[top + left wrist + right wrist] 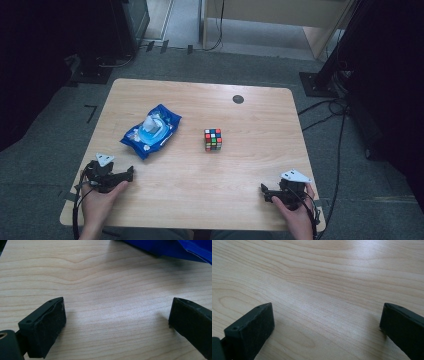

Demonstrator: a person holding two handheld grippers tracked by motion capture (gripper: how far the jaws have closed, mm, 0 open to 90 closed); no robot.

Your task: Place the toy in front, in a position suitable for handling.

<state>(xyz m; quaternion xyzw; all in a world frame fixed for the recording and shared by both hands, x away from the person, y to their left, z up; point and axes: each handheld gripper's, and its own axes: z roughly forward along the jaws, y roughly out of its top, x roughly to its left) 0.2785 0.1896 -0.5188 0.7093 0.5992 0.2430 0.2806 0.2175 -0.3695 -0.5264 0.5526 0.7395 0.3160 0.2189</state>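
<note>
So starting at the near-left corner of the table (200, 90), the left gripper (131, 174) is sitting low over the wood with a hand (100, 200) wrapped around it, jaws pointing off toward the right side. In the left gripper view its jaws are standing wide apart with nothing but bare wood grain between them, so that one is released. Just beyond it, toward the left edge and about halfway back, a blue wipes pack (150, 131) is lying flat at a slant, with its pale flap area facing up; its blue edge is also poking into the top right of the left gripper view (180, 250). Moving along to roughly the middle of the table, a Rubik's cube (213, 140) is sitting by itself, well apart from the pack and from both grippers. Further back and a bit right there's a small dark round cap (238, 99) set in the tabletop near the far edge. Then at the near-right corner the right gripper (264, 192) is resting in the other hand (300, 217), jaws likewise spread wide over empty wood in the right gripper view, gripping nothing.
</note>
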